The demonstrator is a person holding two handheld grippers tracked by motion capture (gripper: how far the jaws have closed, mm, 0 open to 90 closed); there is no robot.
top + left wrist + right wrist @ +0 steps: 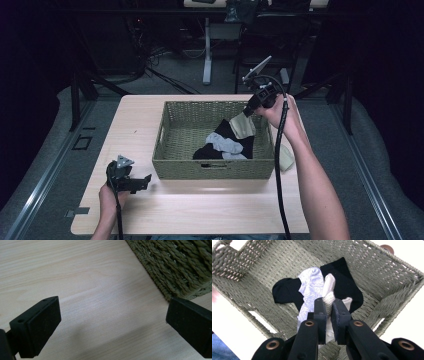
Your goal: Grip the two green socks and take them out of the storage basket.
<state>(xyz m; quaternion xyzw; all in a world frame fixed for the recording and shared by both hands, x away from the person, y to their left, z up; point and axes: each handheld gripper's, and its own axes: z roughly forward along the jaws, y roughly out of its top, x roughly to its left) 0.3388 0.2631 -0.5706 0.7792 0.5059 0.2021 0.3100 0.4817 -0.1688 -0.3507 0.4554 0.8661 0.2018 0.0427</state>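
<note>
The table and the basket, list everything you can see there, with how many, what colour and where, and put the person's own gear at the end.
Table: one, light wood, under everything.
Wicker basket: one, olive green, rectangular, middle of the table.
Black socks: number unclear, at least one, on the basket floor.
Light grey sock: one, lying over the black socks.
Beige sock: one, held above the basket at its right side.
Pale sock: one, on the table just right of the basket.
Left gripper: black, open, low over the table by the basket's front left corner.
Right gripper: black, shut on the beige sock.
Hands: two; left hand, right hand.
</note>
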